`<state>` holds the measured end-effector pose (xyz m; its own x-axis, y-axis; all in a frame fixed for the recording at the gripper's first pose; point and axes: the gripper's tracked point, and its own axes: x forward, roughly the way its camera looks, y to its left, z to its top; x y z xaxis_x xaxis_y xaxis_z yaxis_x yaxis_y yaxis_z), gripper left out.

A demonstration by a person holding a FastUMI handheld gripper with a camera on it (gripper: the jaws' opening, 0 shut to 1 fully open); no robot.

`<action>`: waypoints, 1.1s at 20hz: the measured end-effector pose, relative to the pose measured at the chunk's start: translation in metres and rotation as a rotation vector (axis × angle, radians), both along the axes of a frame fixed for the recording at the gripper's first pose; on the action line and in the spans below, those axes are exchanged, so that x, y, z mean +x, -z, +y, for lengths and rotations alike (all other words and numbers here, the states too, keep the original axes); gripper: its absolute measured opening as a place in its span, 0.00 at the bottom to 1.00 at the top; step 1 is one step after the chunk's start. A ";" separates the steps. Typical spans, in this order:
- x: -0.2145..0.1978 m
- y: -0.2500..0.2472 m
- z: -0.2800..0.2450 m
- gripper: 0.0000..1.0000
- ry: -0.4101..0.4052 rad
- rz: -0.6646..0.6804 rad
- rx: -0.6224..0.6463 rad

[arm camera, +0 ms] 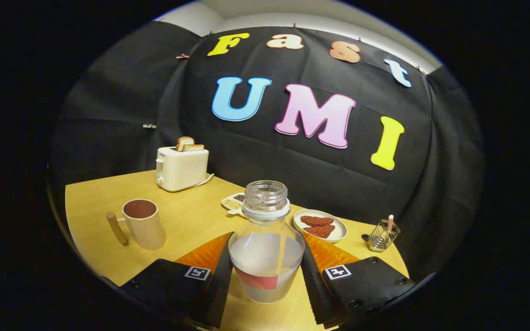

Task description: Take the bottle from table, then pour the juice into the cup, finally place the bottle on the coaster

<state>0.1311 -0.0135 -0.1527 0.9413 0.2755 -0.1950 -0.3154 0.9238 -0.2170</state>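
- The jaws of the gripper [266, 276] stand clamped on the clear glass bottle [266, 248], one finger pressing each side of its rounded lower body.
- That bottle sits upright between the fingers, uncapped, with a threaded open mouth, a white collar ring under the neck, and pale cloudy juice [265, 259] filling roughly the lower half; a red-and-pink label shows low on its front.
- The bottle's base looks to be at the light wooden table [187, 220], though whether it touches or is just lifted I cannot tell.
- Ahead of the left finger and off to that side stands a beige cup with a wooden handle [143, 224], upright, its inside dark, well apart from the bottle.
- Just beyond the bottle, behind its neck, lies a small white divided dish of seeds [233, 201], partly hidden.
- Ahead of the right finger sits a white oval plate holding two reddish-brown slices [320, 226].
- Further right of that plate stands a small wire holder with a striped straw [383, 234].
- Far beyond the left finger, near the wall, is a cream toaster [182, 168] with two toast slices sticking up.
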 end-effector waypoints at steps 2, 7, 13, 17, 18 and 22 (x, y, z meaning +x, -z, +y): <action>0.004 -0.010 0.018 0.74 -0.035 -0.006 -0.024; 0.017 -0.014 0.050 0.75 -0.055 0.003 -0.194; 0.026 0.007 0.070 0.74 -0.041 -0.017 -0.497; 0.029 0.017 0.076 0.74 -0.026 -0.032 -0.646; 0.030 0.019 0.077 0.74 -0.024 -0.036 -0.686; 0.035 0.021 0.092 0.74 -0.052 -0.067 -0.782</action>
